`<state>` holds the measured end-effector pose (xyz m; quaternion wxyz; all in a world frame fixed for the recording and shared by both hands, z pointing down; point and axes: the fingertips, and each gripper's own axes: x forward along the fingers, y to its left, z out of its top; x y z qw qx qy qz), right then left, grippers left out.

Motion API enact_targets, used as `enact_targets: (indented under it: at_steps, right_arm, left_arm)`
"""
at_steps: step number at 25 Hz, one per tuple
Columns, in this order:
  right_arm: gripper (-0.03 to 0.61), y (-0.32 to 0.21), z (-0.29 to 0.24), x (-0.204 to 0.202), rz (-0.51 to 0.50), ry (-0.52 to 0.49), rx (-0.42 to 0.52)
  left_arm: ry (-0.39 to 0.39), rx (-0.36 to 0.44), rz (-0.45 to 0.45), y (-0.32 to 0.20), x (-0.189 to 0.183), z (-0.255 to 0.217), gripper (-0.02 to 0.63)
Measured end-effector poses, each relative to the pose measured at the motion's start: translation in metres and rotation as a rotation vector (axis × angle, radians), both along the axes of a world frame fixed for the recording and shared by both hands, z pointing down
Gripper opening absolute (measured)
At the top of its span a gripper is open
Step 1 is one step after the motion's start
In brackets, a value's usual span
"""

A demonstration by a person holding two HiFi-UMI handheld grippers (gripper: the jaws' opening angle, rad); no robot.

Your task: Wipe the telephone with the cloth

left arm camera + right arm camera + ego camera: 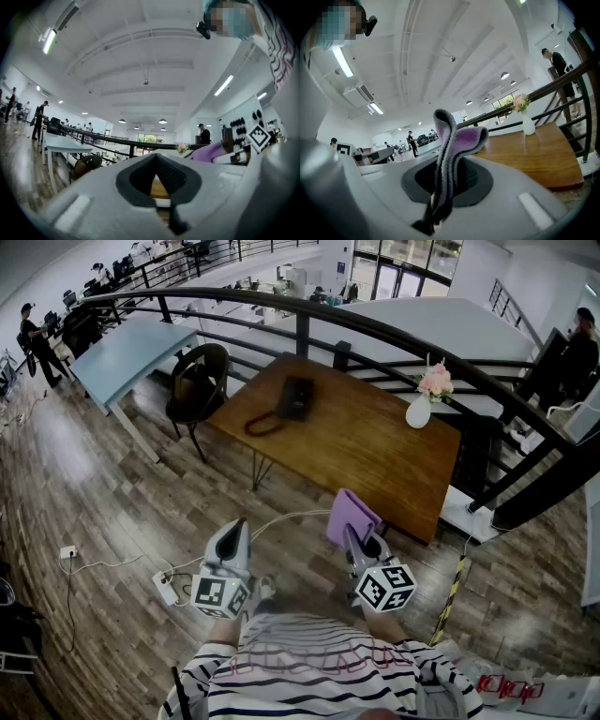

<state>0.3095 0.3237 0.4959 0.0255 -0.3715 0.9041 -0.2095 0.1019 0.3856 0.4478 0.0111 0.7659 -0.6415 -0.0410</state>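
Standing well back from the brown wooden counter [375,451], the person holds both tools low, clear of everything on it. The right gripper [354,538] has its jaws pinching the purple knitted cloth [351,512], and a fold of it stands up loose above them. The left gripper [236,531] has its jaws pressed together on nothing. The black corded telephone [295,397] lies near the counter's far left corner, its coiled cord looping toward the left edge. A white vase of pink flowers [419,411] stands by the far right corner, well apart from it. Wiping has not begun, I judge. The cloth looks caught by a narrow fold, so rubbing could drag it out of the jaws. A firm stroke could also knock the handset loose or shove the telephone toward the nearby edge unless the empty gripper steadies it. In all: two grippers, one cloth, one telephone, one vase.
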Motion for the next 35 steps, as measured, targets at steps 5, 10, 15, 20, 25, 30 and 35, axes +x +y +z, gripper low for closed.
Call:
enact_targets:
  at_steps: [5,10,15,20,25,30,35]
  right_arm:
    - [0.034,0.001,0.001,-0.005,-0.019,-0.033,-0.015]
    - [0.035,-0.009,0.006,-0.016,0.000,-0.037,-0.031]
    - [0.035,-0.034,0.004,-0.042,0.038,-0.031,-0.046]
    - [0.035,-0.064,-0.004,-0.090,0.078,-0.038,-0.048]
    - [0.035,-0.090,-0.005,-0.142,0.129,-0.039,-0.063]
    - [0.035,-0.114,-0.007,-0.187,0.174,-0.037,-0.068]
    - [0.035,-0.130,-0.006,-0.224,0.210,-0.042,-0.077]
  left_arm:
    - [0.013,-0.015,0.001,0.005,-0.001,0.006,0.002]
    - [0.029,-0.025,0.008,-0.001,-0.016,0.016,0.002]
    - [0.054,-0.035,0.057,-0.035,-0.042,0.018,0.003]
    - [0.061,-0.045,0.105,-0.070,-0.090,0.014,0.002]
    - [0.081,-0.058,0.145,-0.105,-0.147,0.015,0.002]
    - [0.092,-0.058,0.170,-0.131,-0.200,0.013,0.003]
    - [0.095,-0.061,0.186,-0.149,-0.246,0.012,0.003]
